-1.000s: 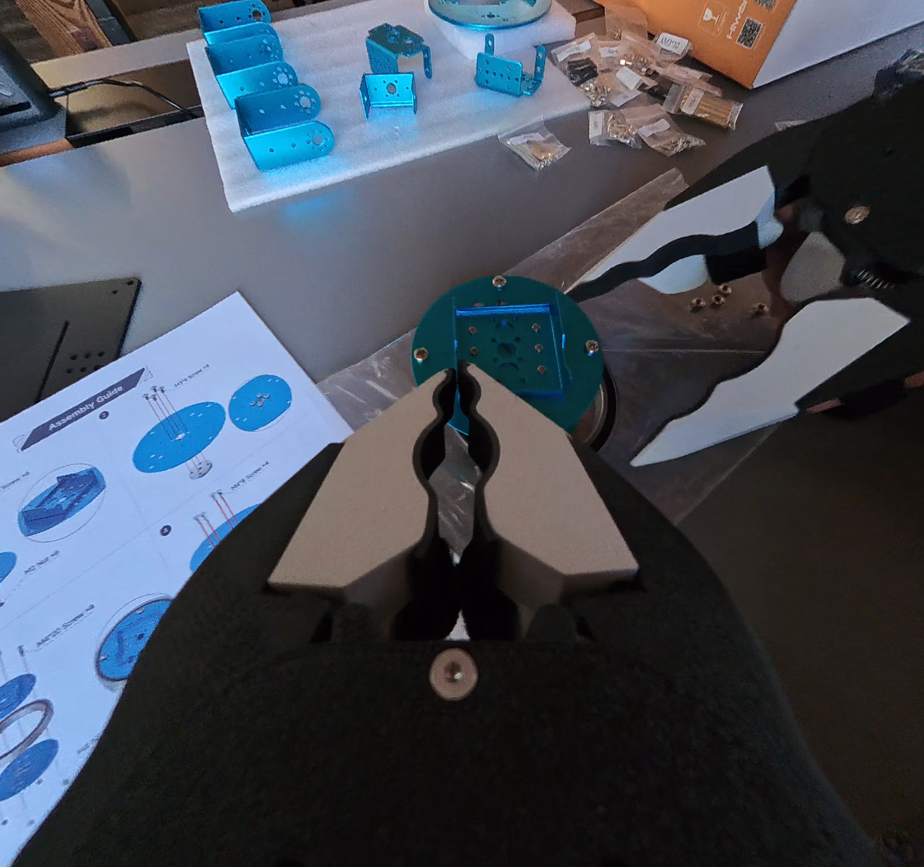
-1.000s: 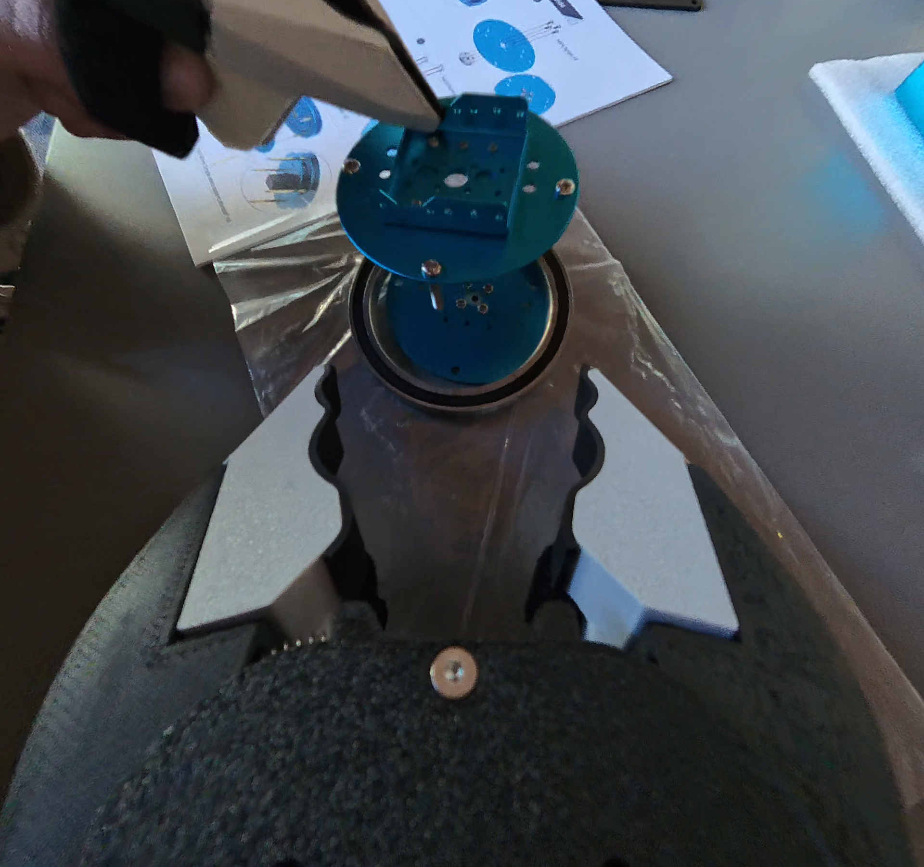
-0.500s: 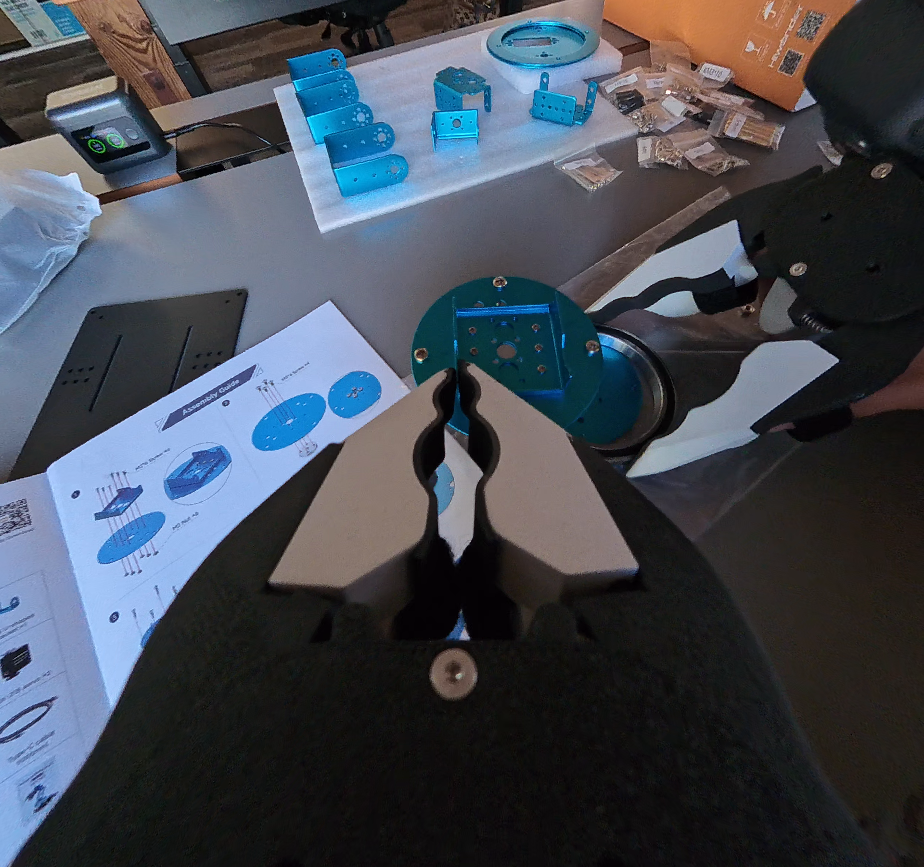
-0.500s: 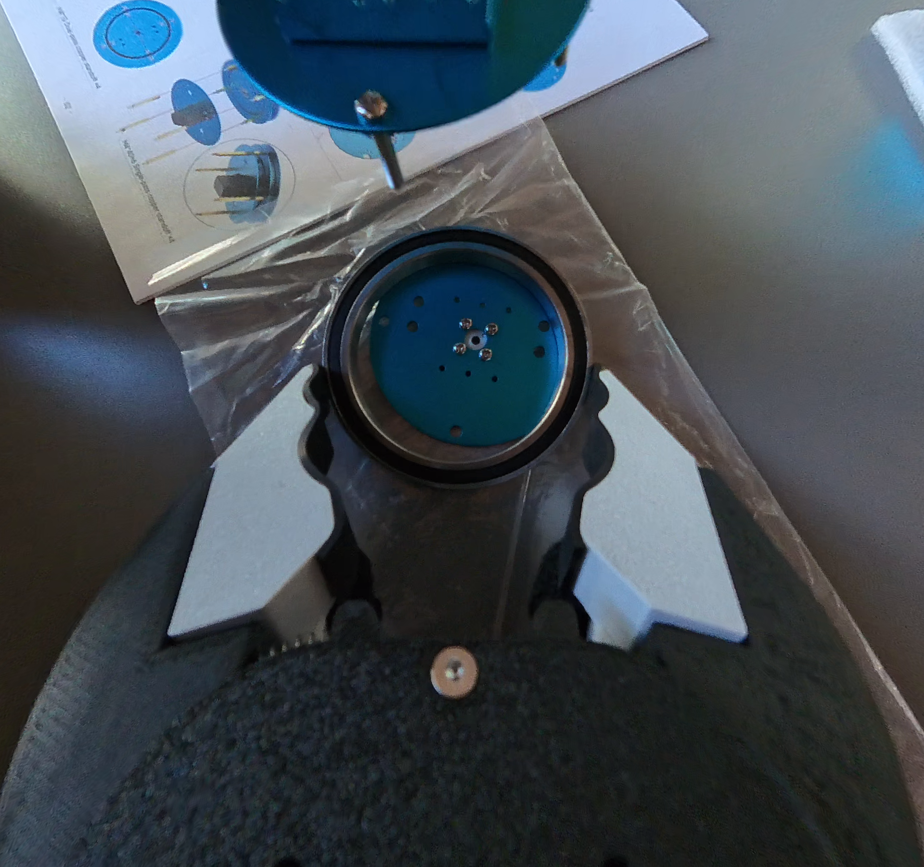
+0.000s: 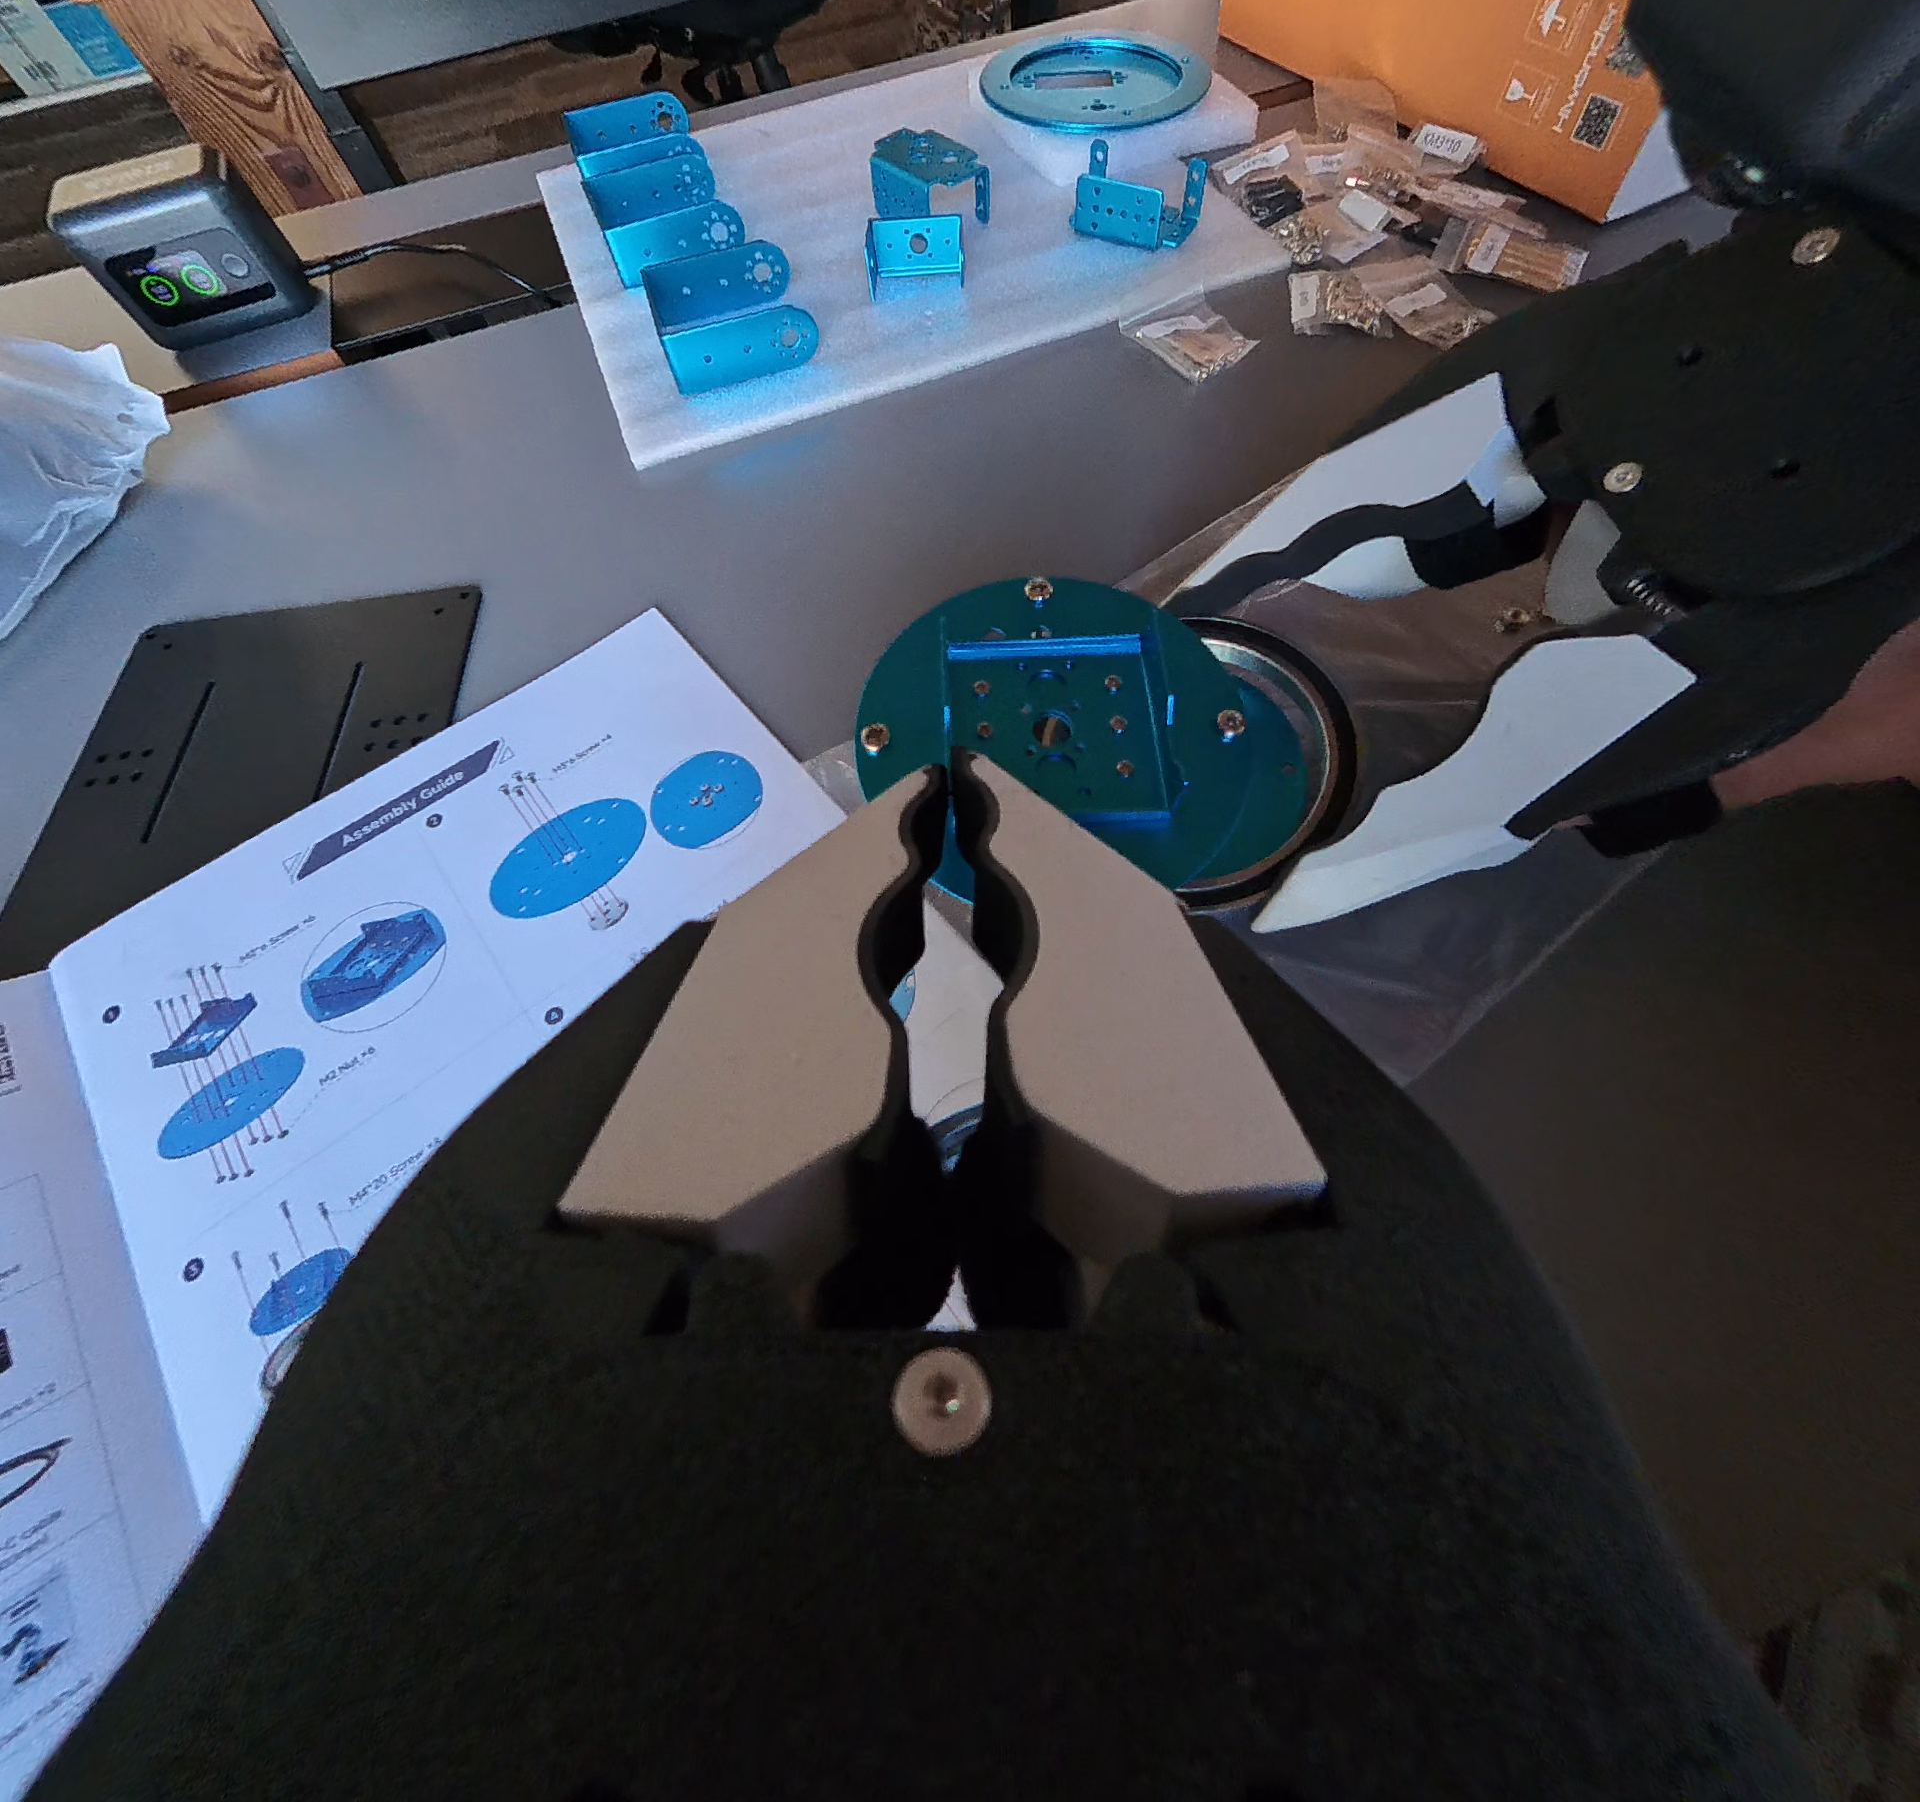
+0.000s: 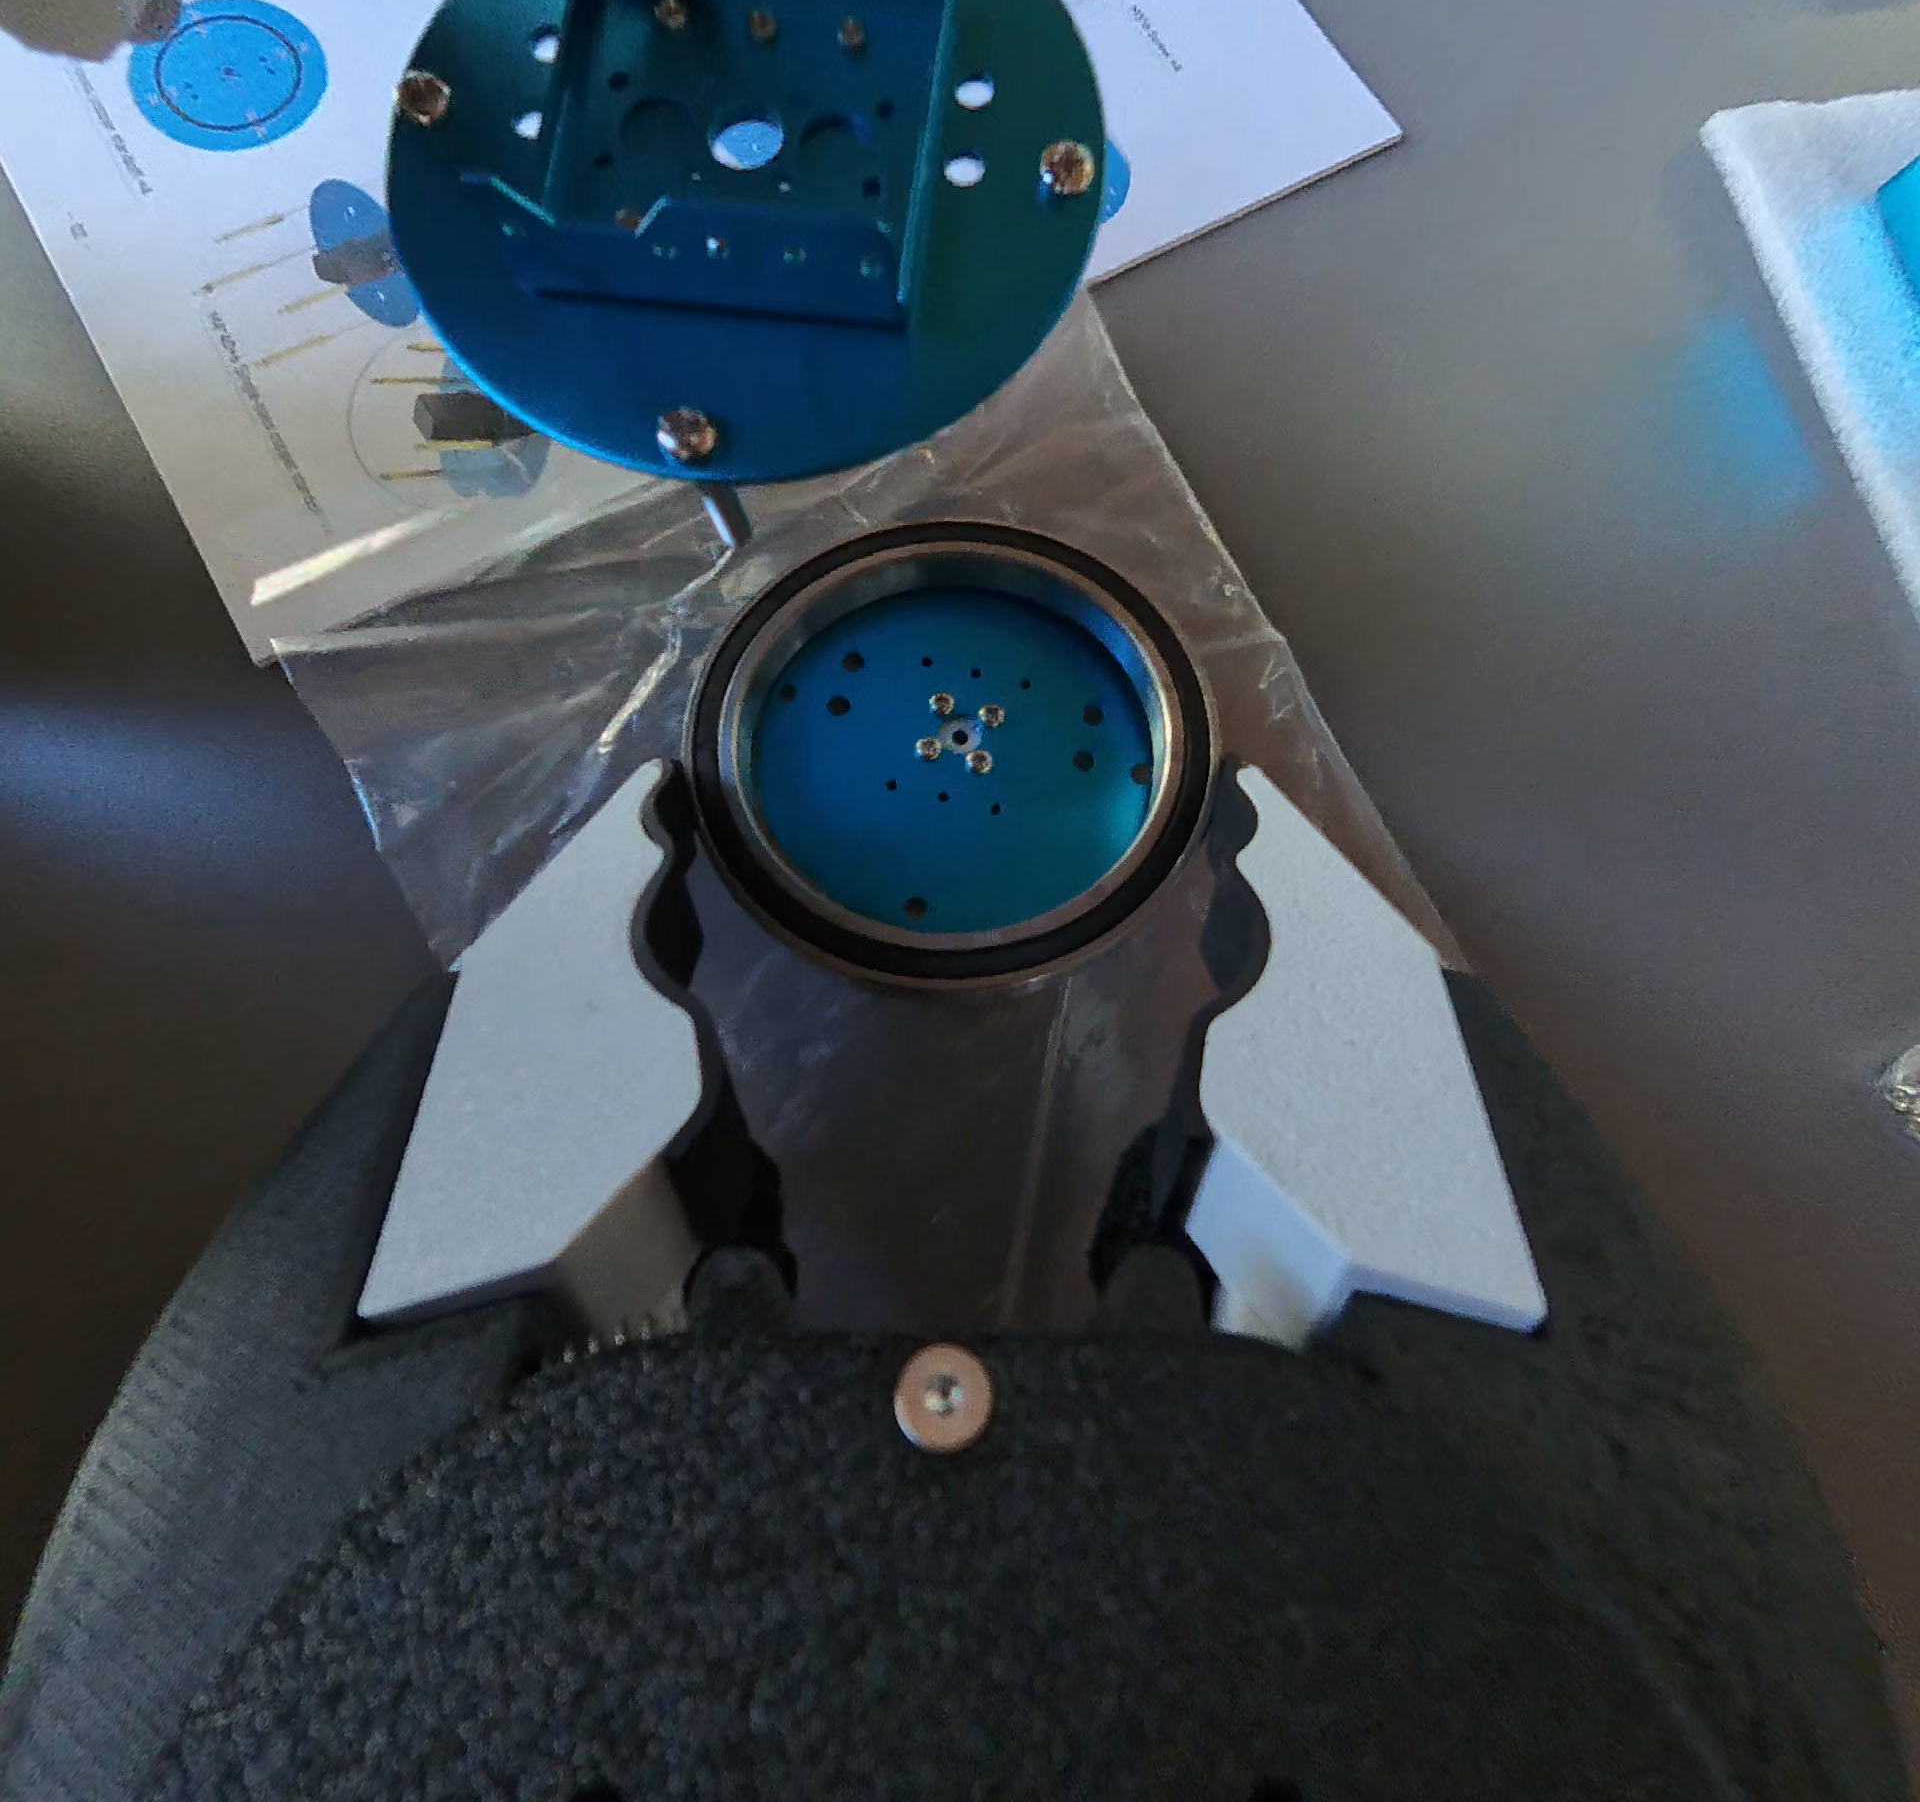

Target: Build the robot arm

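Disc (image 5: 1049, 744), pinched at its near edge by the left gripper's (image 5: 951, 776) jaws, hung above and beyond the ring (image 6: 951, 750) flanked by the right gripper's (image 6: 951, 817) spread jaws.

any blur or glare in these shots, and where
Right wrist view: the held blue disc and booklet are soft, the bearing ring sharper, glare on the plastic bag. Left wrist view: sharp, fisheye-bent at edges, right gripper brightly lit.

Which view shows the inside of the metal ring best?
The right wrist view: the metal ring is seen from above, its blue holed floor fully visible. In the left wrist view the held blue disc covers most of it.
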Demonstrator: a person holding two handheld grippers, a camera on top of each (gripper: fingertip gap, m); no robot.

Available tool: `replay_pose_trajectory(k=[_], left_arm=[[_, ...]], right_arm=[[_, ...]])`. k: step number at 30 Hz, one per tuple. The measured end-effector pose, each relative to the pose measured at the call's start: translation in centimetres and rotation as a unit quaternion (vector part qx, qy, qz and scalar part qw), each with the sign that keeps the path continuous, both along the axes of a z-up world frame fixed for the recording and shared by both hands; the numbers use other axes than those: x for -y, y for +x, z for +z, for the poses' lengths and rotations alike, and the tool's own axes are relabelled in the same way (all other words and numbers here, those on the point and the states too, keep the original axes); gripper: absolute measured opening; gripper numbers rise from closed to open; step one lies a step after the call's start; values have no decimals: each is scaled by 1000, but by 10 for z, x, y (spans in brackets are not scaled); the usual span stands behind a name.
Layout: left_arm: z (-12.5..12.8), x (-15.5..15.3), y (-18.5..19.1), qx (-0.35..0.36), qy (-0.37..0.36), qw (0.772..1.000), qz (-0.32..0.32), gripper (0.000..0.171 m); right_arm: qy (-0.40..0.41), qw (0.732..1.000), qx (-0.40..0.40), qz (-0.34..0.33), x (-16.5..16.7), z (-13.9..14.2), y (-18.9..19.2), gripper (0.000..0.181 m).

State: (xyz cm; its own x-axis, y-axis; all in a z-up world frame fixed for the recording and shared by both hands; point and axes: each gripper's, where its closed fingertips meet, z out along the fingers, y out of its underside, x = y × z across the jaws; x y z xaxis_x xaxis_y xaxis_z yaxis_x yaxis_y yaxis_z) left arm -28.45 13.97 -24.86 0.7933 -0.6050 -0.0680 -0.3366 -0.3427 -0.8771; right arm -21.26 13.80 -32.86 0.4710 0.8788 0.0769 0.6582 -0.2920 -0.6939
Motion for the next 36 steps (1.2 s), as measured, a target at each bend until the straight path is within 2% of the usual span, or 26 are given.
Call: replay_pose_trajectory(k=[5,9,18,26,36], left_arm=[[1,-1,-2,3,0,1000,2,0],[2,-2,-5,5,2,1000,6,0],[-1,-8,-5,5,-2,1000,9,0],[-8,-10,12,0,-9,1000,-7,0],[-29,-10,38,-11,-25,999,-27,0]], right_arm=[[-25,1000,12,2,-6,-5,-2,98],[-52,998,-16,-6,-7,-5,-3,98],[-33,999,-12,-3,0,-6,-4,97],[-43,998,-36,-6,-1,-6,-3,97],[-39,998,-39,-4,-1,-6,-2,97]])
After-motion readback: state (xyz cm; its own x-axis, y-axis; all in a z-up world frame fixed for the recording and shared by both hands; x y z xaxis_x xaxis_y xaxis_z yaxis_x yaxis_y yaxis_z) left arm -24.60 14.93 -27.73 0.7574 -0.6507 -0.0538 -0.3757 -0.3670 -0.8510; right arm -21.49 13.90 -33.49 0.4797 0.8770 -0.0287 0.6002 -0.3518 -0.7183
